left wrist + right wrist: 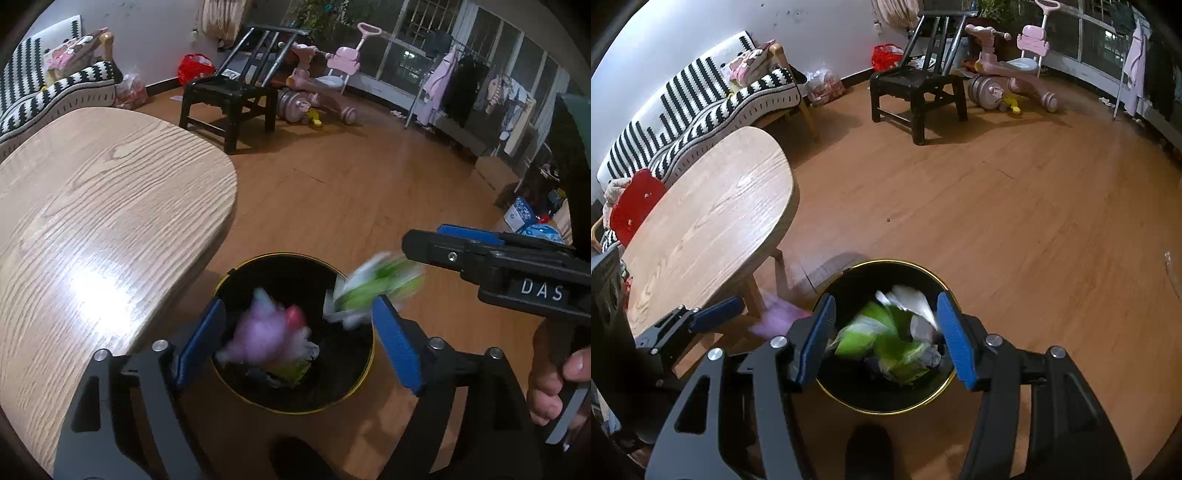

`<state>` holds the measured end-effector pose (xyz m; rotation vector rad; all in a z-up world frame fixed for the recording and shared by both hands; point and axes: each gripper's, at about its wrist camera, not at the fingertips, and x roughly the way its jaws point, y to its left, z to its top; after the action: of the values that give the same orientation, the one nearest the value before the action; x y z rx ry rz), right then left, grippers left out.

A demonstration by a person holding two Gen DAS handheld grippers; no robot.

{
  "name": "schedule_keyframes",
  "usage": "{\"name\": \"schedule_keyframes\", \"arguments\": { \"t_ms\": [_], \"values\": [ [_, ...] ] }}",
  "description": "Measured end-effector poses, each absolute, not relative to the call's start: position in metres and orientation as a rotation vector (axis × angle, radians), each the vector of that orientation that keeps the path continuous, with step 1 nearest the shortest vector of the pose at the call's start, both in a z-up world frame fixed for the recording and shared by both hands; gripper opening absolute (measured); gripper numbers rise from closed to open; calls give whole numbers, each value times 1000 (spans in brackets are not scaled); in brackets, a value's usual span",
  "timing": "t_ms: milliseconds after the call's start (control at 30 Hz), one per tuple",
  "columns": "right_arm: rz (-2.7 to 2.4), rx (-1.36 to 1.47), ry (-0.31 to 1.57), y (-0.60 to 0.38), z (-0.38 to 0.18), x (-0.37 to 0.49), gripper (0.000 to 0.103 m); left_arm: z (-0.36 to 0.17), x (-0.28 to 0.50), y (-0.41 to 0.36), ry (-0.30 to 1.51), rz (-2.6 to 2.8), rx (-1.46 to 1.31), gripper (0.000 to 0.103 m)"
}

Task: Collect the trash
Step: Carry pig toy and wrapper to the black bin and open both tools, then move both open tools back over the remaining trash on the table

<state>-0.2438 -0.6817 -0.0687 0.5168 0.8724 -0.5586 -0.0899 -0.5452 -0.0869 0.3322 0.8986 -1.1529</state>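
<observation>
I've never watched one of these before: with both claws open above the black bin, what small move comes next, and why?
Probably lift both away toward the wooden table to look for more trash. The left gripper and right gripper stand open with nothing pinched; the purple wrapper and green wrapper, both blurred, look to be dropping into the bin.

Blurred pink and green wrappers over black bin

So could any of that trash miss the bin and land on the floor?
Maybe. The green wrapper, blurred as if falling, is right by the black bin rim in the left wrist view, so it might clip the edge and tumble out. The purple wrapper looks better centred. Both the left gripper and right gripper are open, so neither can catch a stray piece.
</observation>
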Motion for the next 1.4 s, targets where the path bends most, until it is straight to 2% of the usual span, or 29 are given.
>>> {"name": "schedule_keyframes", "arguments": {
  "t_ms": [300,500,567,800,1100,1233,1400],
  "values": [
    [-559,514,833,-677,-51,-238,63,-73,-96,-536,861,-1161,339,89],
    [-493,467,765,-642,-14,-212,65,-41,-70,-480,815,-1095,292,92],
    [-452,435,749,-619,-2,-193,70,-29,-52,-449,794,-1032,295,92],
    [-244,335,730,-522,29,-114,74,9,12,-302,739,-771,209,93],
    [32,219,734,-368,45,-17,74,21,69,-109,740,-412,112,94],
    [100,157,742,-318,41,10,74,16,80,-56,763,-316,70,94],
    [144,94,775,-276,25,44,75,7,94,-38,786,-279,65,94]
  ]
}}
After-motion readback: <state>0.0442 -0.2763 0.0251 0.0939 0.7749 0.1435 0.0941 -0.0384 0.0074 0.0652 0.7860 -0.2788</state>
